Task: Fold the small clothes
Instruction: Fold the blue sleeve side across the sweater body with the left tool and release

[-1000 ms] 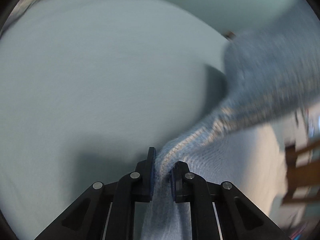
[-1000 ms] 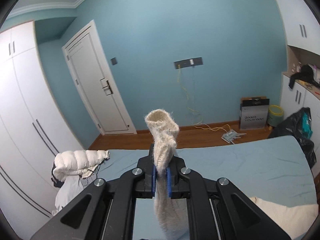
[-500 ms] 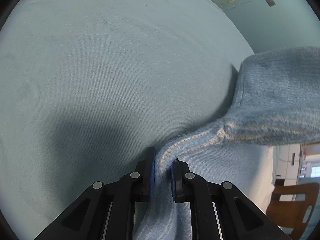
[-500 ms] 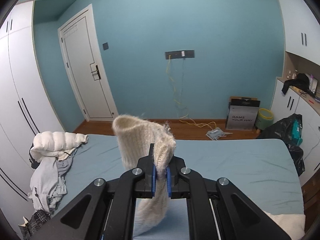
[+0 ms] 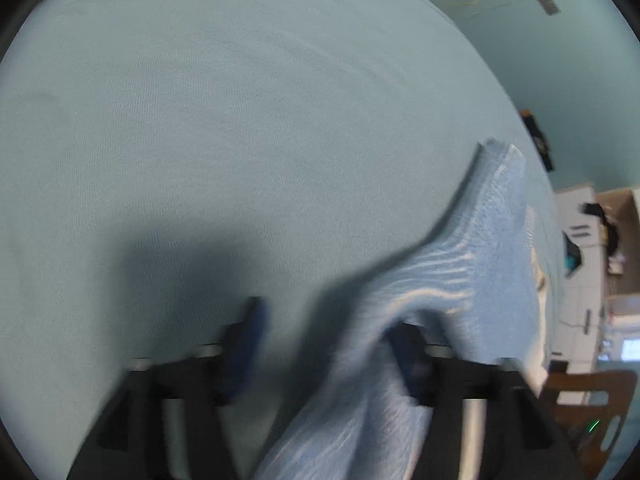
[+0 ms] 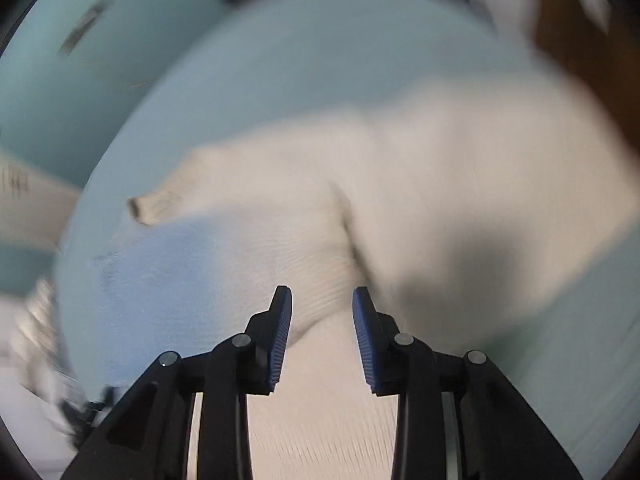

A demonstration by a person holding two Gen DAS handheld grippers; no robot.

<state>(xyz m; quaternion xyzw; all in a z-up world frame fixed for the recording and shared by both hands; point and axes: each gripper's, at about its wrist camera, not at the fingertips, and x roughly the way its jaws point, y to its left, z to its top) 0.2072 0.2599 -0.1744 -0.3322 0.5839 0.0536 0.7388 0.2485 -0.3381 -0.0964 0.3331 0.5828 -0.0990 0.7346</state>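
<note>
Two grippers are in play here, and both have just been opening up. Over on the left gripper (image 5: 328, 344) the jaws are spread wide apart, and the blue knit garment (image 5: 472, 280) is no longer pinched: it drapes loosely across the gap, lying against the right-hand finger and running up and away to the right of the gripper, with pale stripes across it. Whether the cloth still touches that pad is hard to say, the shot is pretty smeared. The left-hand blue pad (image 5: 244, 344) stands clear of the cloth with only bed sheet (image 5: 240, 140) showing past it. Ahead of the gripper is just more light teal sheet, and a wooden chair (image 5: 592, 396) sits off to its lower right by the white cabinets (image 5: 580, 248). On the right gripper (image 6: 322, 312) the jaws are parted too, not as wide, and the cream knit garment (image 6: 440, 184) lies spread on the bed right below and ahead of it, passing under the gap between the pads without being squeezed. Just left of that gripper a blue garment (image 6: 168, 272) lies on the sheet, its edge touching the cream one. Everything in that view is motion-blurred, so finer detail can't be made out.
</note>
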